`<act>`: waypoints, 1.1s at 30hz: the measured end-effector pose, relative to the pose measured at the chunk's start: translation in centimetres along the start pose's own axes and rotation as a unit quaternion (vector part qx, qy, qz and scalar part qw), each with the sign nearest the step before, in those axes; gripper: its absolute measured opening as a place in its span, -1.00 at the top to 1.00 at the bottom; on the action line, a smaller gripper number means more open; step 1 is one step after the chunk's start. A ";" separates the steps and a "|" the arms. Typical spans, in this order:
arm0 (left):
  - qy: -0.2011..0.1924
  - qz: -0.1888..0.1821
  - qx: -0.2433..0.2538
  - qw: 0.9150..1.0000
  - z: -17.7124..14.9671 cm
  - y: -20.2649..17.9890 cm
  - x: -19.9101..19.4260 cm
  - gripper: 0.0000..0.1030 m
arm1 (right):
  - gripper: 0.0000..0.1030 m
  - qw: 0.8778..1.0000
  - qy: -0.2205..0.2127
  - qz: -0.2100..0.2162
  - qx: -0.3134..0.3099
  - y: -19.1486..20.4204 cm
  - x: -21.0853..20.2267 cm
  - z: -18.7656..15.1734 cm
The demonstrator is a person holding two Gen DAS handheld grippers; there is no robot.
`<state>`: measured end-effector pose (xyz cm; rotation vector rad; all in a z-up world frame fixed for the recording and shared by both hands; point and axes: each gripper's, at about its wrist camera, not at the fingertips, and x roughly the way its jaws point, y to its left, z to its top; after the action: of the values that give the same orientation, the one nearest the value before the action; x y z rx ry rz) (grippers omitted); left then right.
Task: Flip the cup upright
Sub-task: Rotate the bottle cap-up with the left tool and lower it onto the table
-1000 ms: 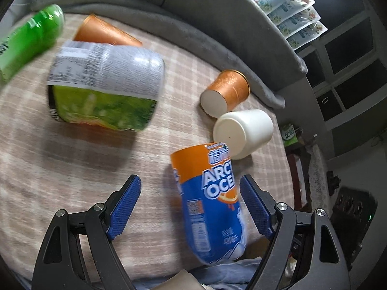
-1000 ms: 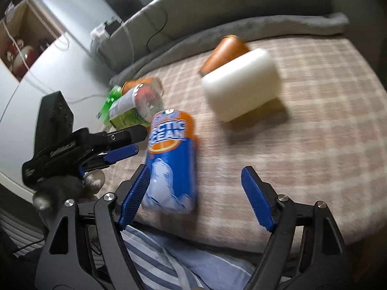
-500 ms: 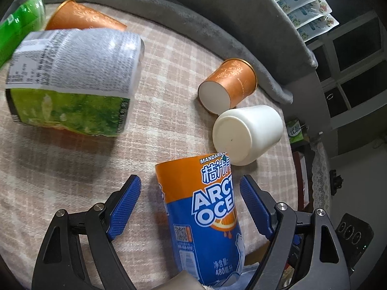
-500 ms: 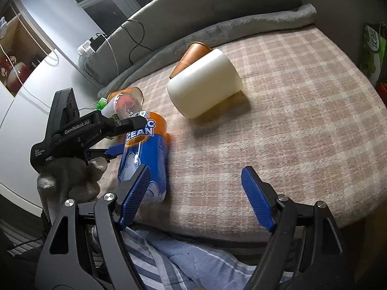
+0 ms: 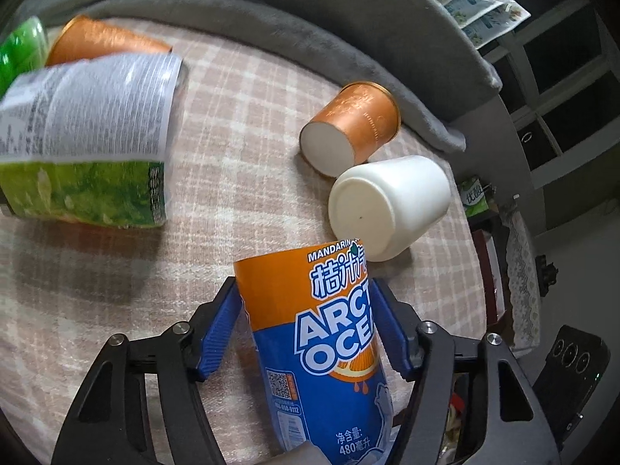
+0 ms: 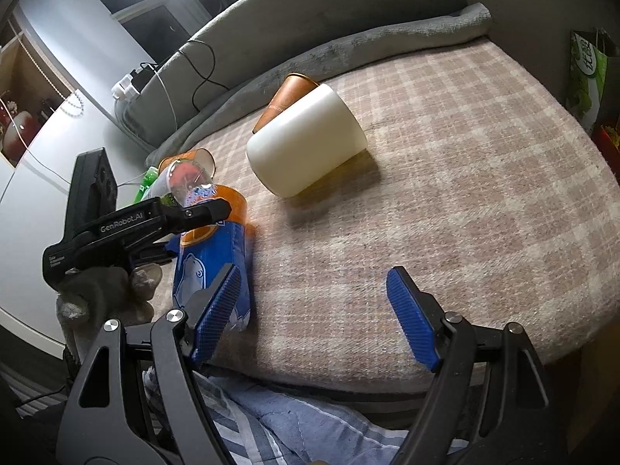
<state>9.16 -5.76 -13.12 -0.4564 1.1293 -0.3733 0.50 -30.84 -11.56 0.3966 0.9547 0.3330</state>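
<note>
We count two tools, one white cup, two orange paper cups and three drink bottles, all on a bed covered with a plaid blanket (image 5: 240, 124).

In the left wrist view, from the left edge: a green bottle (image 5: 19, 54) blurred at the upper left, an orange paper cup (image 5: 104, 38) lying beside it, and a green-labelled bottle (image 5: 85, 143) on its side, also blurred. In the lower centre the left tool (image 5: 306, 329) has its blue pads (image 5: 219, 333) pressed on both sides of the orange-and-blue Arctic Ocean bottle (image 5: 329, 341), which lies along the blanket; we cannot see any liquid in it. To the right, the second orange paper cup (image 5: 356, 124) lies with its white base toward us, and the white cup (image 5: 391, 209) lies on its side just below it, base toward us, close to the bottle's far end. We cannot see into either cup's mouth.

In the right wrist view, the left tool (image 6: 209, 209) shows at the left edge, clamped on the bottle (image 6: 217, 255). The white cup (image 6: 306, 147) lies in the upper centre, hiding most of an orange cup (image 6: 286, 93). The right tool (image 6: 310, 310) hangs wide apart at the bottom, holding nothing, its left pad overlapping the bottle and well short of the white cup.
</note>
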 end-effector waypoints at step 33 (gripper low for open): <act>-0.173 0.125 0.158 0.964 -0.7 -5.0 -4.9 -0.27 | -0.56 1.000 -0.013 0.001 0.008 0.2 -0.4 0.1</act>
<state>6.35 -7.62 -6.96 -0.0873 0.7556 -0.2347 0.40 -30.81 -11.14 0.4154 0.9323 0.3207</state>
